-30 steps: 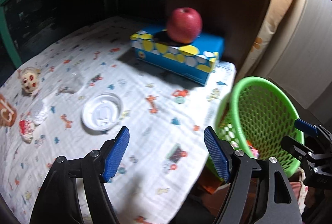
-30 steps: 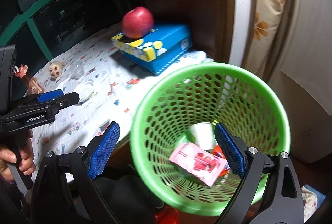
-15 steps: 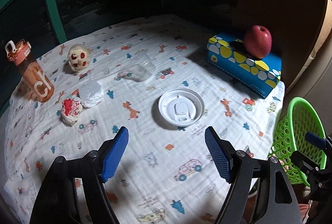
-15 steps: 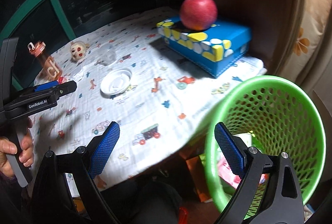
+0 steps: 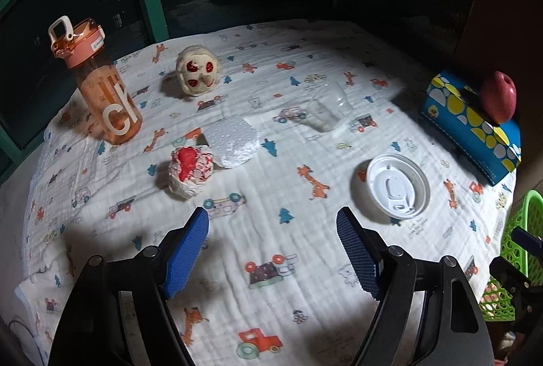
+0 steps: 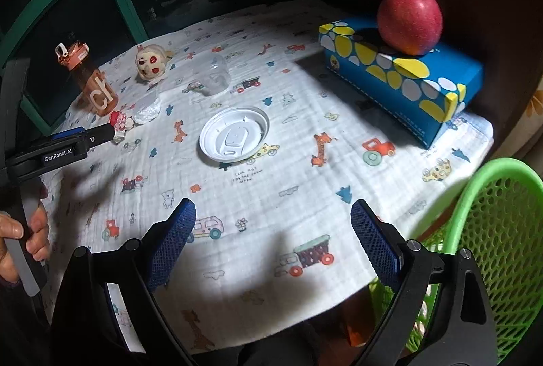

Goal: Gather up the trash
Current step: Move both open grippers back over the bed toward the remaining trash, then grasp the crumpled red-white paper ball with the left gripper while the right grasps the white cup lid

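On the printed cloth lie a white cup lid (image 5: pixel 395 186) (image 6: pixel 234 137), a clear plastic cup on its side (image 5: pixel 327 110) (image 6: pixel 215 77), a crumpled red-and-white wrapper (image 5: pixel 190 170) (image 6: pixel 118 121) and a white foam piece (image 5: pixel 234 142) (image 6: pixel 146 106). My left gripper (image 5: pixel 273 227) hangs open over bare cloth, nearer than the wrapper and the lid, with nothing between its fingers. My right gripper (image 6: pixel 273 220) is open and empty above the cloth's near edge, short of the lid. The green mesh basket (image 6: pixel 502 230) (image 5: pixel 519 250) stands beside the table at right.
An orange water bottle (image 5: pixel 98 81) stands at the far left beside a small plush head (image 5: pixel 198 71). A red apple (image 6: pixel 409 20) rests on a blue tissue box (image 6: pixel 407 77) at the right. A hand (image 6: pixel 20 237) holds the left gripper's handle. Dark windows lie behind.
Both grippers have swung left, away from the basket and over the table. The basket slid to the right edge of both views; the bottle, wrapper and foam came into the left wrist view.
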